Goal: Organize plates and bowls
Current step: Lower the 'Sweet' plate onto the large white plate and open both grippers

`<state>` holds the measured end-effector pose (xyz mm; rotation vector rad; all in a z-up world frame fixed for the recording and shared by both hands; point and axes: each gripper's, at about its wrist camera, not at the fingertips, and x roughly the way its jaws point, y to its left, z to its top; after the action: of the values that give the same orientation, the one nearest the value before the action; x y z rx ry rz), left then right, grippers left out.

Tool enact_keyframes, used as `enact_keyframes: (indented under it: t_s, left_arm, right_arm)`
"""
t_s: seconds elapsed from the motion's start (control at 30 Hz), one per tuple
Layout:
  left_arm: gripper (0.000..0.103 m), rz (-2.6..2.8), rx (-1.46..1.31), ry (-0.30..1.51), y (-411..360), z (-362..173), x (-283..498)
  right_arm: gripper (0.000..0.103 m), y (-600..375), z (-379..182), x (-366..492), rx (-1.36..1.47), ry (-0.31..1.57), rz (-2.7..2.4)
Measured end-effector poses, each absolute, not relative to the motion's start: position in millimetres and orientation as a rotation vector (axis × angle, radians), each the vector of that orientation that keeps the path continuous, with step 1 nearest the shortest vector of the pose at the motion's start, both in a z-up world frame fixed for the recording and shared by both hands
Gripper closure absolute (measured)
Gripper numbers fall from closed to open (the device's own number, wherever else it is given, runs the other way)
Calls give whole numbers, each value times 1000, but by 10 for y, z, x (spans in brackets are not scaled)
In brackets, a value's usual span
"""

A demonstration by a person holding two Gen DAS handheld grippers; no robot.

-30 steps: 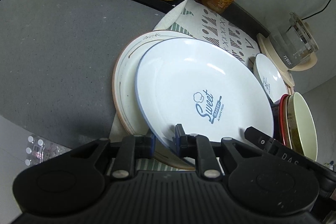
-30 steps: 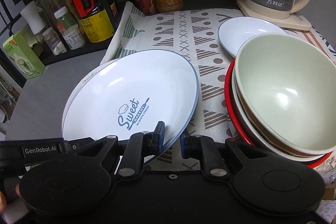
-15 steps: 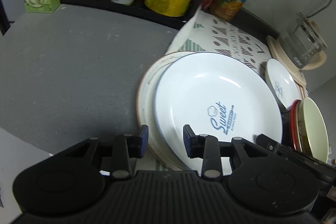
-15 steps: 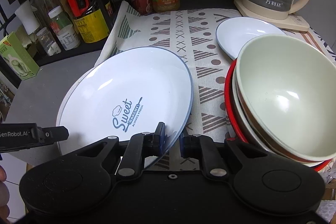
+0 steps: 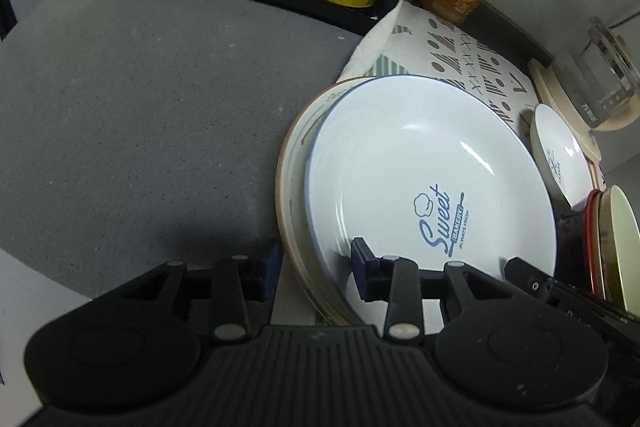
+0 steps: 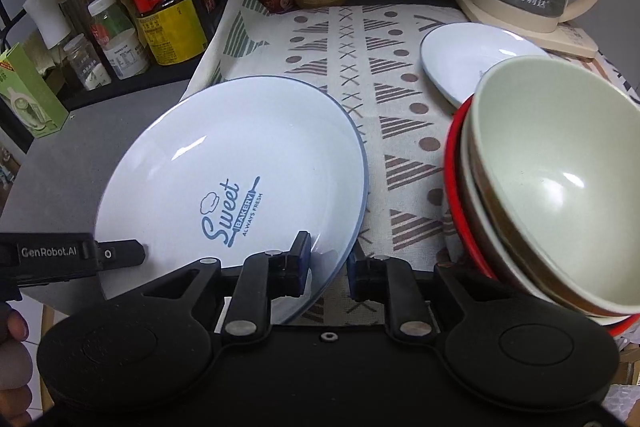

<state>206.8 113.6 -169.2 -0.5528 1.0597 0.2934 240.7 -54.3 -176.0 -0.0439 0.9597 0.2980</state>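
Round glossy plate point(image 5: 420, 163), speckled countertop point(image 5: 140, 99)

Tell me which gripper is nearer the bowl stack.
Right. The right gripper sits just left of the bowl stack, straddling the Sweet plate's rim. The left gripper straddles that plate's far rim.

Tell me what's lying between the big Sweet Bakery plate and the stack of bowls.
Only bare patterned cloth lies between the Sweet Bakery plate and the stack of bowls, as the right wrist view shows. The small plate sits farther back.
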Motion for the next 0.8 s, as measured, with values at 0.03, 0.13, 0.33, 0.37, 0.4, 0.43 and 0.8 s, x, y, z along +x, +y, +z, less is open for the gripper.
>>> enact_keyframes:
  t_s: [0.03,0.13,0.33,0.37,0.4,0.43,0.8]
  left_arm:
    - [67,297,-558,1061,1147,-1702,2068]
    - [68,301,-553,1066,1168,-1729,2072]
    - [67,310,-559,1077,1211,-1711,2100]
    - [67,310,-556,1078,1220,-1687,2108]
    - [67,311,-553,1079,1229,-1659,2121]
    - [67,311,-547,1081,1233,-1630,2140]
    - [37,276,-469,1039,1143,-1226,2424]
  right_arm:
    - [83,-530,-1775,2408,-50,965,305]
    - [81,-481,-1812,2388,-76,966,326]
    - [77,-499,-1717,2407,-95,976,343]
    - [73,-512,-1684,2408,-92,977,352]
    - [72,-526,-1638,2406,-85,973,362]
    - [67,-540,-1581,2397,-79,963,372]
    - [26,-619,-997,2563,33,817,390]
